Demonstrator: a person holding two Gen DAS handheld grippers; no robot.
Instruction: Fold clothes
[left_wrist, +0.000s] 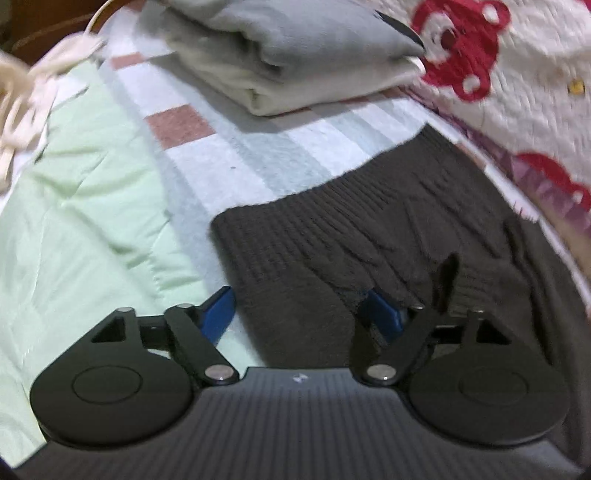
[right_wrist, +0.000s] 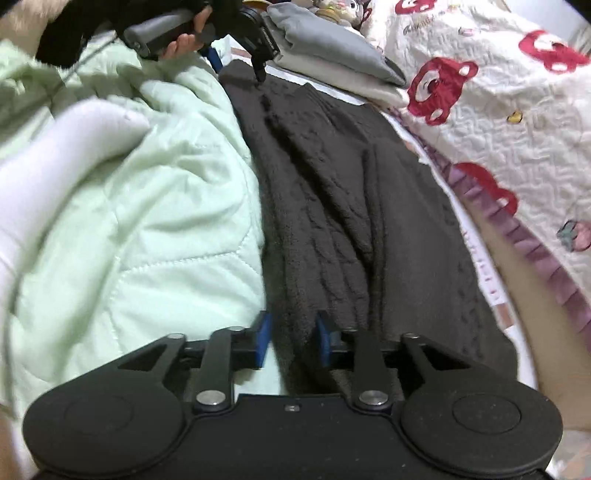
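Dark brown cable knit, a sweater laid long and narrow down the bed, ribbed hem at one end, between a pale green quilt on the left and a white bedspread with red bears on the right.

Seen only from the left wrist: a checked blanket of white, grey-blue and dusty pink squares under the hem, and the ribbing itself, close and sharp. Folded stack beyond it, grey piece over a cream one, far centre.

Seen only from the right wrist: the full length of the sweater with its lengthwise creases, and at the far end a hand around the handle of the left gripper, its tips down at the sweater's far edge. Same grey and cream stack just beyond, right of that tool.

Left gripper, own view: spread wide, left blue pad over the quilt and clear of the knit, right blue pad tucked under the sweater's edge; cloth draped between, not pinched.

Right gripper: blue pads partly apart, straddling the near left edge of the sweater, fabric lying in the gap; pressing on it or not, cannot tell.
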